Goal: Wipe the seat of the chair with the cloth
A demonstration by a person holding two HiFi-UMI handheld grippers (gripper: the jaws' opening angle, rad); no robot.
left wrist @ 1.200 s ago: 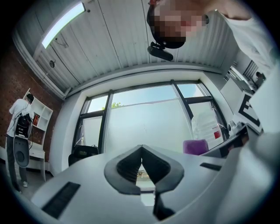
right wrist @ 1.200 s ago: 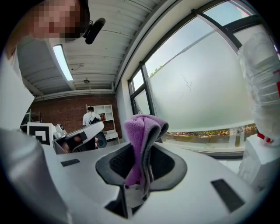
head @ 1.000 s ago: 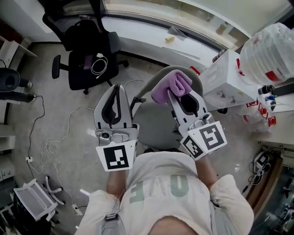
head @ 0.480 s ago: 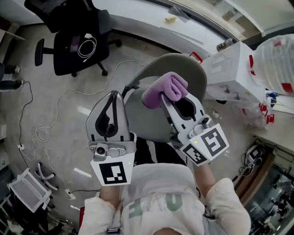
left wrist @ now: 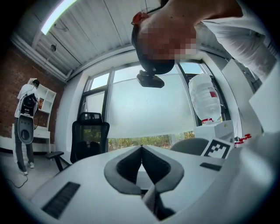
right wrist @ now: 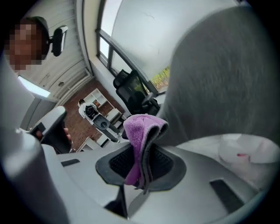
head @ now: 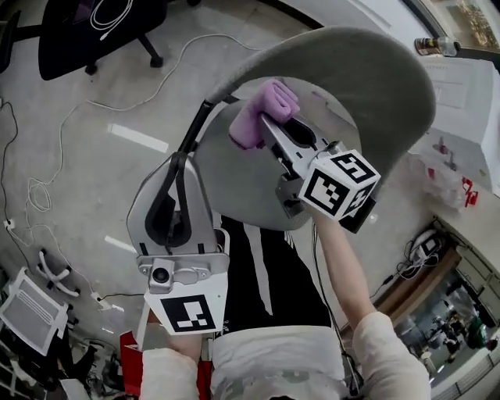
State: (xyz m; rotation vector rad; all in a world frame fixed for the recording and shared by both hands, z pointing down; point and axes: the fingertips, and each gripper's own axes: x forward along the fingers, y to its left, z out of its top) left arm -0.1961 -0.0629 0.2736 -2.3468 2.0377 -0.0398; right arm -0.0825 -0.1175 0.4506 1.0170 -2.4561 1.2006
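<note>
The grey chair (head: 234,187) stands right below the person; the right tongs (head: 267,126) reach over its seat, clamped tight on a folded purple cloth (head: 262,113) that bulges out past the tips; the cloth is at the back of the seat, just under the curved backrest (head: 367,74), though whether it touches the seat I cannot tell; the left tongs (head: 178,158) hang off the chair's left edge, over the floor (head: 86,156), tips pressed together with nothing between them; well beyond the chair, a black office chair (head: 86,31) stands with a white cable (head: 109,12) coiled on it
</note>
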